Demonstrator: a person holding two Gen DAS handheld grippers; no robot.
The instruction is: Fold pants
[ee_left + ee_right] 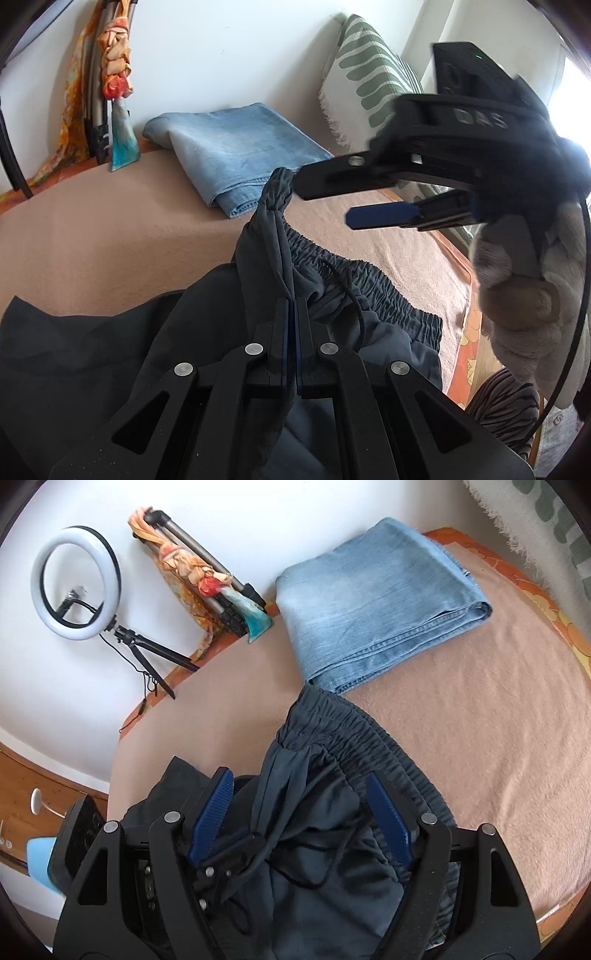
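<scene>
Dark grey pants (332, 291) with an elastic waistband and a black drawstring lie bunched on a pink blanket (110, 236). My left gripper (294, 306) is shut on a fold of the pants just below the waistband. My right gripper (301, 794) is open, its blue pads (214, 812) spread either side of the pants' waist (332, 738), above the cloth. It also shows in the left wrist view (328, 201), open, held in a gloved hand near the raised waistband corner.
Folded light blue jeans (376, 598) lie on the blanket beyond the pants. A green patterned pillow (369, 81) leans at the back right. A ring light on a tripod (75, 583) and a scarf-draped stand (192, 568) stand by the wall.
</scene>
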